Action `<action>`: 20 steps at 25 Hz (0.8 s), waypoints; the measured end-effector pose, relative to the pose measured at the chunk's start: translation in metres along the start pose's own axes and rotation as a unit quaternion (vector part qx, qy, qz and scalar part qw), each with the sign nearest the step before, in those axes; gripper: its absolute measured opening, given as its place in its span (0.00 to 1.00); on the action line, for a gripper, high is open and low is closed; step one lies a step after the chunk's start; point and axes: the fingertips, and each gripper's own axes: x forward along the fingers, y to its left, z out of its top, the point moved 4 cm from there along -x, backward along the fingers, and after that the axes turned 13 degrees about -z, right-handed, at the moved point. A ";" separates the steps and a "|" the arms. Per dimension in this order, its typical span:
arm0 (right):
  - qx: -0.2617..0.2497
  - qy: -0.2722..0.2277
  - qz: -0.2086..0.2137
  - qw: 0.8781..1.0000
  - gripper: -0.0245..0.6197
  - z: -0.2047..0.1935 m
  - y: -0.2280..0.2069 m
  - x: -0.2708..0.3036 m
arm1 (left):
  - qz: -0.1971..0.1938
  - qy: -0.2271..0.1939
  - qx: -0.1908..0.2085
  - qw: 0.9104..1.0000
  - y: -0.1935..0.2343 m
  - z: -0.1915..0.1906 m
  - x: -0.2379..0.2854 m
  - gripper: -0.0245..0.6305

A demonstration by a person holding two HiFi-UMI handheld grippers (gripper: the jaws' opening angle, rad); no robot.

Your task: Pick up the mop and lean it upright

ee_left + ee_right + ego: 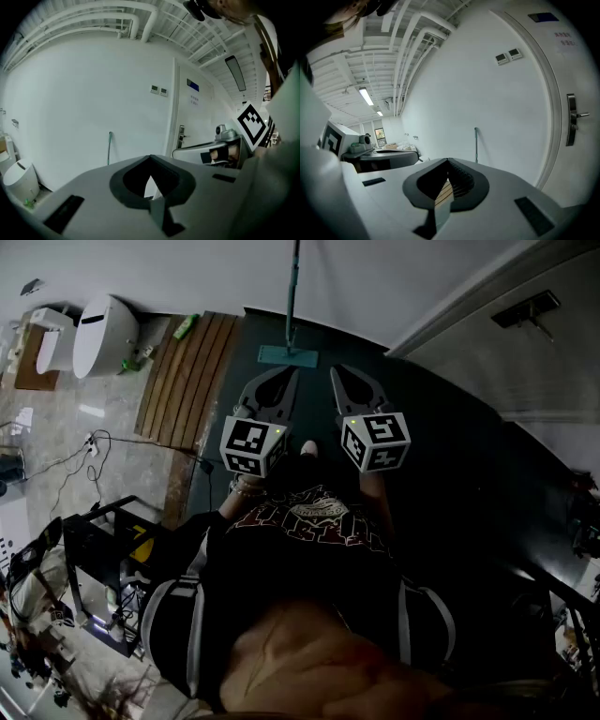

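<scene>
Head view, left to right. Left of centre, the left gripper [284, 379] has its jaws together, with nothing between them. At upper centre the mop [291, 306] stands upright, its handle leaning on the white wall [375, 277] and its flat head on the dark floor [450, 484], apart from both grippers. Right of centre, the right gripper [342, 379] is likewise closed and empty. Judged from this, the mop is already picked up and leaned, and no step appears to remain.

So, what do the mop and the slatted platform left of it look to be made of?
Mop handle: a thin, straight teal pole, probably painted metal or plastic; too small to tell which. Mop head: a flat teal plate, likely plastic, with a matte look. Slatted platform: wood, judging by the brown parallel planks with dark gaps; dull finish.
</scene>
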 end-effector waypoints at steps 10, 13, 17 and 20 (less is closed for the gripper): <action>0.006 -0.005 0.003 1.000 0.07 -0.001 -0.004 -0.003 | -0.002 0.003 -0.007 1.000 -0.007 -0.004 0.003 0.11; 0.008 -0.005 0.007 1.000 0.07 0.000 -0.005 -0.004 | -0.002 0.004 -0.006 1.000 -0.008 -0.004 0.005 0.11; 0.001 -0.006 0.008 1.000 0.07 0.000 -0.012 -0.006 | 0.002 0.001 -0.010 1.000 -0.011 -0.006 0.008 0.11; -0.005 -0.005 0.009 1.000 0.07 0.000 -0.014 -0.005 | 0.008 -0.001 -0.016 1.000 -0.010 -0.006 0.007 0.11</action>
